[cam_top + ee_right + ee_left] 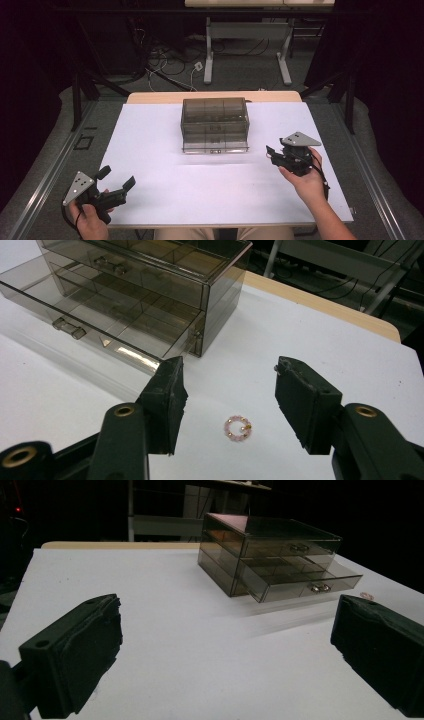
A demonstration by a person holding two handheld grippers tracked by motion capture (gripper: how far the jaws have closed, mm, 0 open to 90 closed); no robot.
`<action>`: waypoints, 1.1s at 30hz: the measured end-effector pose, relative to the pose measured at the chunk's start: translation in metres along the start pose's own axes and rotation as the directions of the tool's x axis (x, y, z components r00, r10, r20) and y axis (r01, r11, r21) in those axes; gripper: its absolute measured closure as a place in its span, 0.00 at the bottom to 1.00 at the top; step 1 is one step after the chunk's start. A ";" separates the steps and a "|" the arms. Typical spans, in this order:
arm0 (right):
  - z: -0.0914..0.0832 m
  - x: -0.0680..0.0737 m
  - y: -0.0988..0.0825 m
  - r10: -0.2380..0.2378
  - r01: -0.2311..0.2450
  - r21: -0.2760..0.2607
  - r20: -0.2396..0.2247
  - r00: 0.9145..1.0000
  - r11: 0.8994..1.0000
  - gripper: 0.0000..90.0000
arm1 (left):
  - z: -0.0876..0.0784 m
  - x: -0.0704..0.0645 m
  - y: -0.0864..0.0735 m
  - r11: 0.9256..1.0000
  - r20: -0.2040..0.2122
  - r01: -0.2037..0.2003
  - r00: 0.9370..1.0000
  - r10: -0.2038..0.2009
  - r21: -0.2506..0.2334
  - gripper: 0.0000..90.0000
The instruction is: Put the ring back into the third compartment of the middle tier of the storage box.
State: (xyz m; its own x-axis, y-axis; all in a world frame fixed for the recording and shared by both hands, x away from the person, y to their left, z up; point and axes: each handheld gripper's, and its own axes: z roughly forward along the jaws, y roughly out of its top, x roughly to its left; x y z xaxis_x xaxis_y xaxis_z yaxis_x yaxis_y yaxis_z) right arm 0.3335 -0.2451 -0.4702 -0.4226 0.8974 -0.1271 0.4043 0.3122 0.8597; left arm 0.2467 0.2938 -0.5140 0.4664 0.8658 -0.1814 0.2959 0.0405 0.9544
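- While my right claw (pixel 227 407) hangs spread wide over the pink ring (pixel 238 428), the ring lies ungrasped on the desk (pixel 310 335), just beside the box (pixel 150 295).
- Lower drawer (pixel 90 322) already out; grabbing and stowing probably remain.
- Left claw (pixel 225 655) gapes empty, well apart.
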 end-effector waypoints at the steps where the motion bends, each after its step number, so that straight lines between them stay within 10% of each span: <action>1: 0.000 0.000 0.000 0.000 0.000 0.000 0.000 1.000 1.000 0.50 | 0.000 0.000 0.000 1.000 0.000 0.001 1.000 -0.001 0.000 0.01; 18: 0.025 -0.007 -0.002 0.019 -0.023 0.097 0.048 0.999 0.995 0.53 | 0.001 0.000 0.000 1.000 0.003 -0.002 1.000 0.002 0.001 0.01; 33: 0.042 -0.015 -0.002 0.177 -0.186 0.195 0.063 0.982 0.963 0.58 | 0.002 0.000 -0.001 1.000 0.006 -0.001 1.000 0.001 0.008 0.01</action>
State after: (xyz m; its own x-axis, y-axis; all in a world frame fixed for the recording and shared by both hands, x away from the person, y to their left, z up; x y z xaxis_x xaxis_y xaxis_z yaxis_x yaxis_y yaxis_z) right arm 0.3730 -0.2462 -0.4906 -0.2928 0.9562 -0.0039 0.6259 0.1947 0.7552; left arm 0.2479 0.2933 -0.5158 0.4713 0.8630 -0.1817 0.3021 0.0355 0.9526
